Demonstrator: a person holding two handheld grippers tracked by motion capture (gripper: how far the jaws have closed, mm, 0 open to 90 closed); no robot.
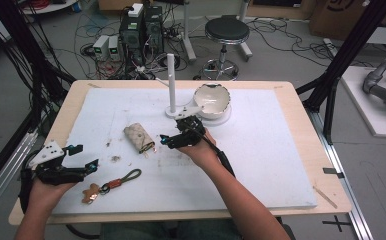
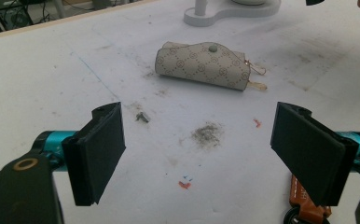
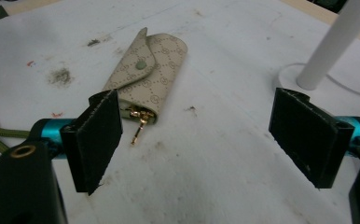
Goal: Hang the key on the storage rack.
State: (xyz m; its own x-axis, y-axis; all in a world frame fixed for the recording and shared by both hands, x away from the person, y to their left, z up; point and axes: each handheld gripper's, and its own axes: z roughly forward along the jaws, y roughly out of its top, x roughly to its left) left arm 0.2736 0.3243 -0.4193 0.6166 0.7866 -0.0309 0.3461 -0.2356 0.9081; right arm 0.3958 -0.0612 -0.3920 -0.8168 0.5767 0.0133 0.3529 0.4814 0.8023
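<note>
A: At the mat's [image 1: 261,165] centre, what is being approached?

B: The pouch [image 1: 139,138] is being approached by the right gripper [image 1: 167,141], which is being held just at the pouch's three o'clock in the high view. Its jaws are being kept wide apart, with nothing between them. In the right gripper view the pouch [image 3: 146,70] is lying at eleven o'clock, flap snapped shut, a gold clip [image 3: 140,122] poking from its near end.

A: And the left gripper [image 1: 83,157]?

B: It is being held at the mat's eight o'clock, jaws likewise spread and empty. A keyring [image 1: 112,185] is lying at its four o'clock; the pouch [image 2: 203,65] is seen at twelve o'clock from its camera.

A: Which step is judged to be in hand?

B: A reach toward the pouch, before any grasp, seemingly. The stand [image 1: 171,85] and bowl [image 1: 211,101] at twelve o'clock are not being touched.

A: What is being called for next?

B: The right gripper would need to be shifted toward nine o'clock, so the pouch sits between the jaws, then closed across its narrow width, clear of the clip.
</note>
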